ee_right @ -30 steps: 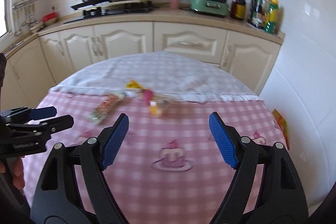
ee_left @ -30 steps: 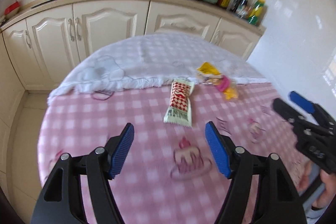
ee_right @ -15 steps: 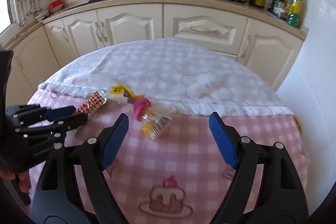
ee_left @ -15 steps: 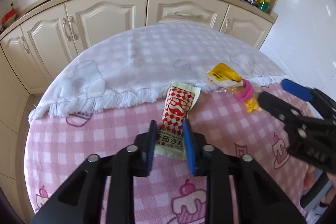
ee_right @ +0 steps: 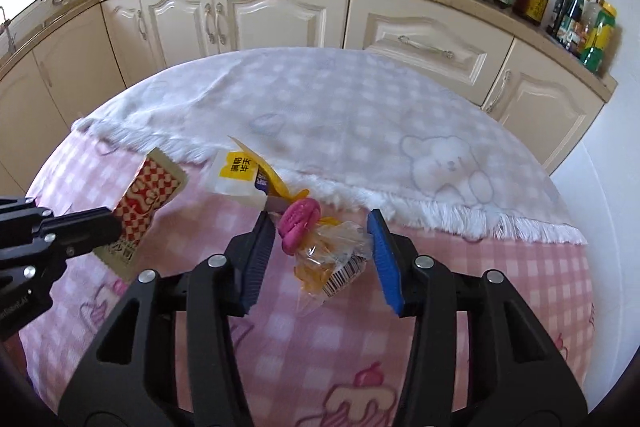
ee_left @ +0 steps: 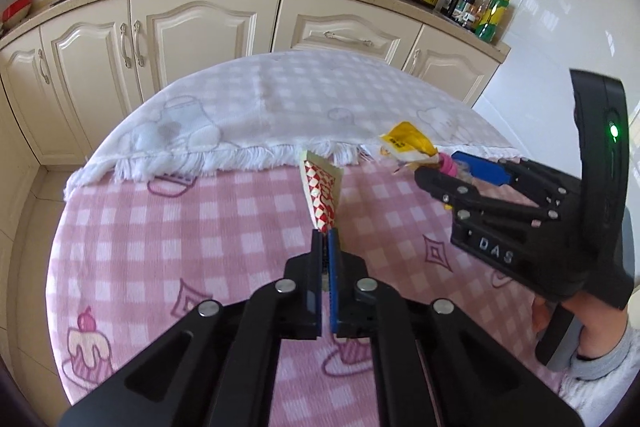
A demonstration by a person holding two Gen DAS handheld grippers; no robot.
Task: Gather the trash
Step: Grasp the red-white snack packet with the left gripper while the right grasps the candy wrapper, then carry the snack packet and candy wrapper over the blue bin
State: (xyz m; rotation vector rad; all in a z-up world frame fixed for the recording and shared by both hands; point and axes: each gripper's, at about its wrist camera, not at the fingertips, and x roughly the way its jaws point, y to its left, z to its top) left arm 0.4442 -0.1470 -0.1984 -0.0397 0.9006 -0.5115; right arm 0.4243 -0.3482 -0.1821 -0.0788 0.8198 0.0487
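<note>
Nearest, the red-checked snack wrapper [ee_left: 322, 193] is pinched by its near end in the closed left gripper [ee_left: 325, 247], tilted up off the pink checked tablecloth [ee_left: 200, 227]. Just right of it, the clear plastic bag with a pink clip [ee_right: 332, 251] is straddled by the right gripper [ee_right: 320, 251], spread wide with nothing held, the bag's long axis running away between the pads. Beyond, a yellow wrapper [ee_right: 240, 175] lies at the fringed white cloth [ee_right: 340, 115], with open table all around.

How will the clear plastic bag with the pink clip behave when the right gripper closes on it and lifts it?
The clear plastic bag looks thin and crinkled, so it will probably crush between the fingers of the right gripper and hang limp. It seems nearly empty, so likely very light. The pink clip is its one stiff part, and the glossy film may slip.
</note>
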